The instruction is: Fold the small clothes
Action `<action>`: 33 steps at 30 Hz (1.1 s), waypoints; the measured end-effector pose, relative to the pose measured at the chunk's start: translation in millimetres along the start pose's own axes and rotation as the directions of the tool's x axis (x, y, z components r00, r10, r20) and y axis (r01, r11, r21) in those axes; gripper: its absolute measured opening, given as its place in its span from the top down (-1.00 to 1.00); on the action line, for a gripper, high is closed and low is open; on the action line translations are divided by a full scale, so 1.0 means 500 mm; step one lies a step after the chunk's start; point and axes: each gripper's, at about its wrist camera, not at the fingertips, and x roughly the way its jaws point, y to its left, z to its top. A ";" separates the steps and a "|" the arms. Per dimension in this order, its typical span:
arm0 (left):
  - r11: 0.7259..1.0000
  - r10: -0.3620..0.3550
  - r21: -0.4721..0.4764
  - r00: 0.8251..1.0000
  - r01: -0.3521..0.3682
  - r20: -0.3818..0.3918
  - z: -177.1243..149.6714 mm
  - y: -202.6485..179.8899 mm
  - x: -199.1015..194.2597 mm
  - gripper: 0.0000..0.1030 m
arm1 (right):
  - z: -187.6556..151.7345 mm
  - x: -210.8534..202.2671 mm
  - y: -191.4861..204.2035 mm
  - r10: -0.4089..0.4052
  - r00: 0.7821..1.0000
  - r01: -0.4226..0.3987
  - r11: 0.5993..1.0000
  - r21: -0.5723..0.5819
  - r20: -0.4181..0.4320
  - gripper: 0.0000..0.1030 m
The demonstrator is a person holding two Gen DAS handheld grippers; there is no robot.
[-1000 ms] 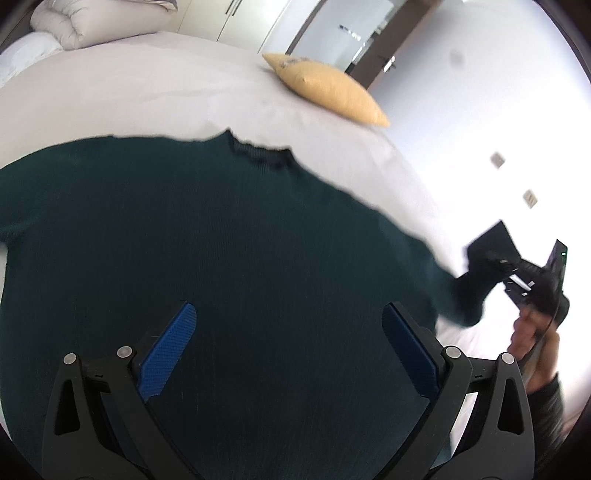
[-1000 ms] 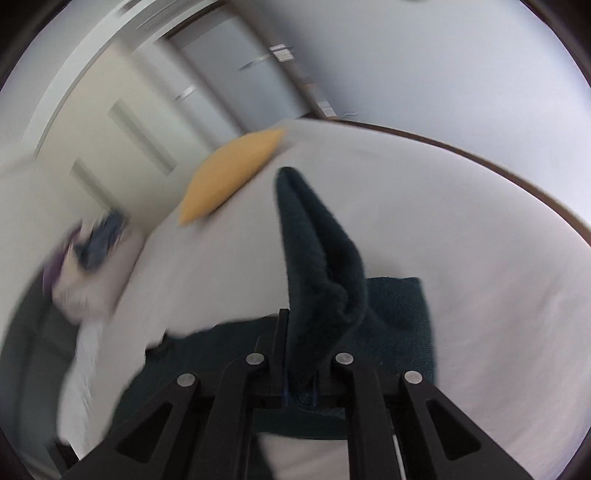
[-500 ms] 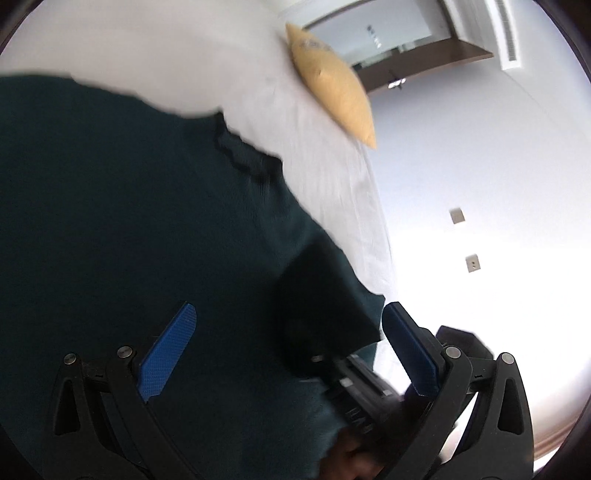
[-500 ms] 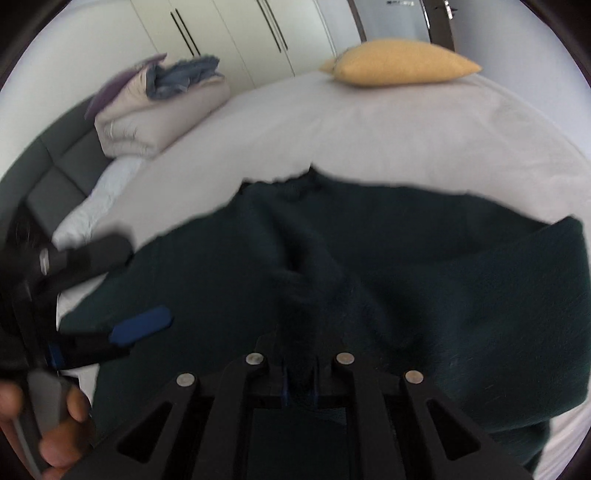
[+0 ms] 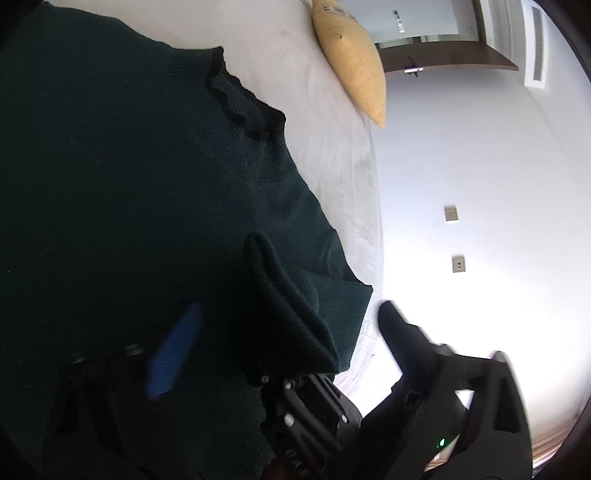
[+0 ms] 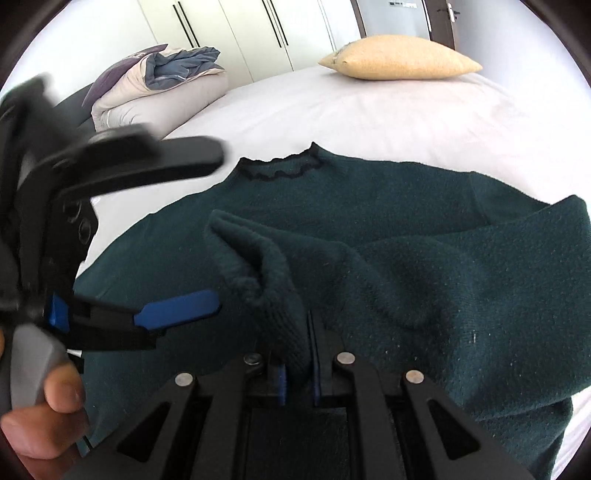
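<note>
Dark green knit sweater point(image 6: 369, 206) lay flat on the white bed point(image 6: 332, 107). My right gripper point(image 6: 295, 354) pinched its cuff point(image 6: 273, 295), sleeve across the body. Left gripper point(image 6: 177, 236) was spread, holding nothing. First fold underway; other sleeve and body remained.

This is a bedroom in a home. A wide bed point(image 6: 369, 110) under a plain white sheet fills most of both views, with a yellow pillow point(image 6: 399, 62) lying at its far edge. On the far left of the bed sits a rolled duvet point(image 6: 159, 88) in cream, purple and blue. Behind it stands a built-in wardrobe point(image 6: 229, 33) with tall pale doors and slim dark handles. A dark wooden door frame point(image 5: 443, 55) and 2 wall sockets point(image 5: 451, 214) mark the white wall beyond.
</note>
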 end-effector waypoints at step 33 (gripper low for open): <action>0.974 0.211 0.028 0.947 -0.225 0.243 0.031 0.046 -0.122 0.84 | -0.106 -0.107 -0.336 0.267 0.885 -0.465 0.544 0.698 0.382 -0.47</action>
